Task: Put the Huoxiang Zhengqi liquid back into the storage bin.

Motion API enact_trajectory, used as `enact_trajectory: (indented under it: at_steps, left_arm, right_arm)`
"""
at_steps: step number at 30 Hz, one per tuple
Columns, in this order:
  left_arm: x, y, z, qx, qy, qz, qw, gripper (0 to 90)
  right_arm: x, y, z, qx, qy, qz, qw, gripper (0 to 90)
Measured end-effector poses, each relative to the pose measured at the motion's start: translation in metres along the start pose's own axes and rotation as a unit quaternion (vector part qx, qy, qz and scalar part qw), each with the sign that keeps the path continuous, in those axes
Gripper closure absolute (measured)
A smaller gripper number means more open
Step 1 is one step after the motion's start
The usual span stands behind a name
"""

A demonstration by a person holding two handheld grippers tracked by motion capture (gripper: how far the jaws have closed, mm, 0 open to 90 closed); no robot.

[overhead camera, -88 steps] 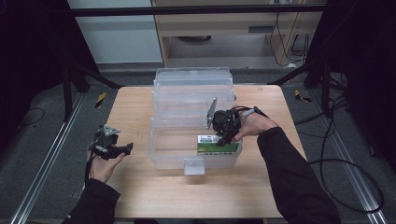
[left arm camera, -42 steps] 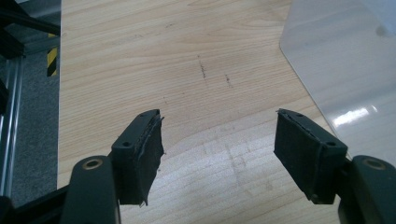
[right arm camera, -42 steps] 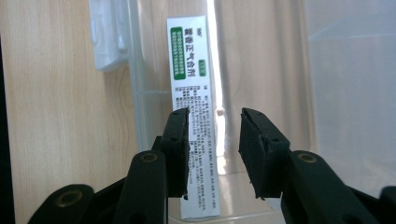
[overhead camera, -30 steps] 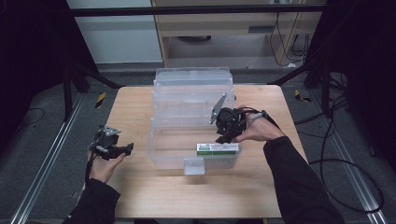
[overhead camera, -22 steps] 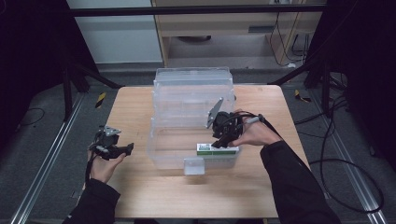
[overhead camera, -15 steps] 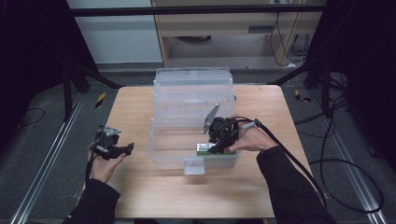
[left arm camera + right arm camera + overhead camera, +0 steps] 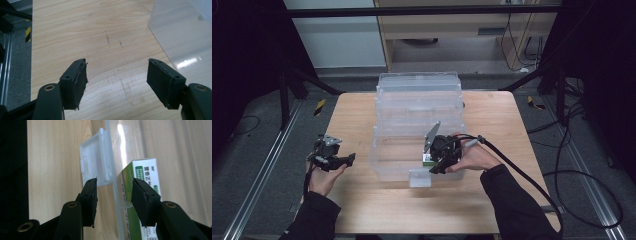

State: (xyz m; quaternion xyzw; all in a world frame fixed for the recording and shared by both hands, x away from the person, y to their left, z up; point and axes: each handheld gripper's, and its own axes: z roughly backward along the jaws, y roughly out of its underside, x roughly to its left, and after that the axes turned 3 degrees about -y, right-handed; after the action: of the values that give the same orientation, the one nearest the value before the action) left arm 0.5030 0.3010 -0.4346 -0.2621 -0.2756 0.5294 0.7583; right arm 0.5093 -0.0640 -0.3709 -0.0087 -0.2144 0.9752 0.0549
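A clear plastic storage box (image 7: 399, 159) stands mid-table with its lid folded back. A green-and-white carton (image 7: 426, 159) (image 7: 145, 171) lies inside against the front wall. My right gripper (image 7: 435, 168) (image 7: 114, 192) points down at that front wall (image 7: 113, 173). Its jaws have just been opening and straddle the wall without pressing. One jaw is outside beside the white latch (image 7: 419, 178) (image 7: 93, 161), the other inside in front of the carton. My left gripper (image 7: 348, 159) (image 7: 116, 80) rests open over bare wood, left of the box, holding nothing.
The wooden table (image 7: 362, 210) has free room in front of the box and to its left. The box's clear wall (image 7: 182, 37) lies to the right in the left gripper view. A black cable (image 7: 522, 175) trails from the right gripper off the table's right side.
My right gripper has come down and toward the near left, from above the box to its front wall, with jaws wider. The carton stays in the box. The left gripper has not moved.
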Motion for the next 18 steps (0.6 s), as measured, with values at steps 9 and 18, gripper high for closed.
enact_trajectory:
  at_steps: [9, 18]
  left_arm:
    - [-0.001, 0.000, -0.001, 0.002, 0.000, -0.001, 1.0000, 31.5]
    - [-0.001, 0.000, -0.001, 0.003, 0.000, -0.001, 1.0000, 31.5]
  right_arm:
    - [0.001, 0.001, -0.011, 0.005, -0.016, -0.005, 0.9998, 57.0]
    - [0.000, 0.001, -0.024, 0.022, -0.024, -0.005, 0.9995, 62.7]
